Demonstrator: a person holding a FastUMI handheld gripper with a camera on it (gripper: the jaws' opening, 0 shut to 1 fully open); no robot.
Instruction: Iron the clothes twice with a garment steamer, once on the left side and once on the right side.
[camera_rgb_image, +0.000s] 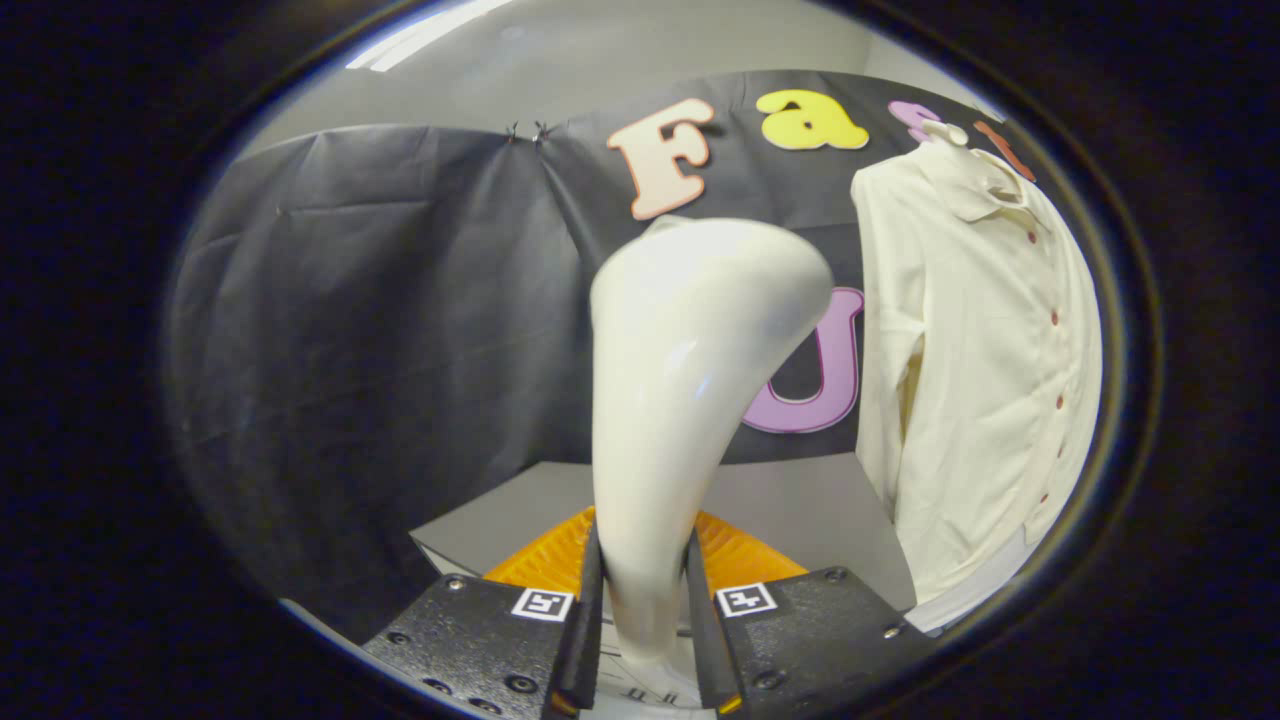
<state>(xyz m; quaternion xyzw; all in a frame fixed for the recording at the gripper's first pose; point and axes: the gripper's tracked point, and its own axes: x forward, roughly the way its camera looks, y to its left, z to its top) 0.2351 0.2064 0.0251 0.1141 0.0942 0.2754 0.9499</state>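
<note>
A white garment steamer (680, 400) stands upright between my fingers, its narrow handle pinched on both sides and its wide head rising above. My gripper (645, 610) is shut on that handle. A cream long-sleeved shirt (985, 360) with dark red buttons hangs to the right, beyond the steamer head and apart from it. The shirt's collar is at the top and its hem hangs near the table.
A grey table top (800, 510) lies below and beyond the fingers. Black cloth forms the booth wall behind and to the left. The shirt's left sleeve (885, 380) hangs down closest to the steamer.
</note>
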